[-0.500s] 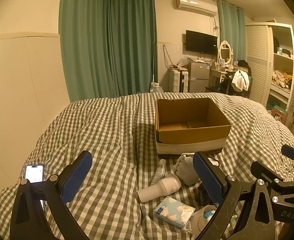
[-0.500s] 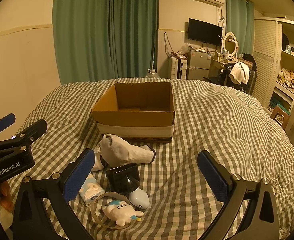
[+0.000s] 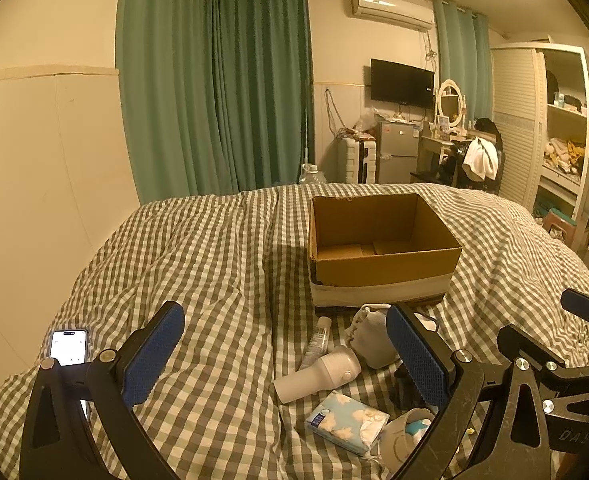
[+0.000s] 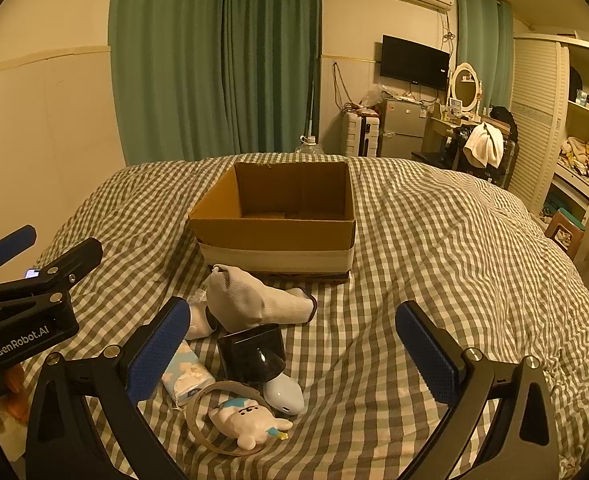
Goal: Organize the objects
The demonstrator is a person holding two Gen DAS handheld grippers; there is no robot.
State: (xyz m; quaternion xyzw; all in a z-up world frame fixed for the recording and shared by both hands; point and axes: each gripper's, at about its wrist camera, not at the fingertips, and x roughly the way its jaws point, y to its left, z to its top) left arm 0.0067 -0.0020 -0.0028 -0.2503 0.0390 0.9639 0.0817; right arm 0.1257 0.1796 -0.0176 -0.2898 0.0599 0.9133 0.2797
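An empty open cardboard box (image 3: 382, 268) (image 4: 274, 236) stands on the checked bed. In front of it lie a white sock (image 4: 254, 300) (image 3: 368, 338), a black cup (image 4: 252, 354), a tissue pack (image 3: 346, 422) (image 4: 186, 378), a white cylindrical device (image 3: 318, 374), a small tube (image 3: 316, 340), a pale blue pebble-shaped item (image 4: 284, 394) and a white plush toy (image 4: 246, 424). My left gripper (image 3: 286, 352) is open and empty, hovering left of the pile. My right gripper (image 4: 290, 344) is open and empty above the pile's near side.
A lit phone (image 3: 68, 348) lies on the bed at the left. Green curtains (image 3: 214, 88) hang behind the bed. A fridge (image 3: 398, 152), dresser and wardrobe (image 3: 554, 128) stand at the right. The bed's right half (image 4: 454, 240) is bare bedding.
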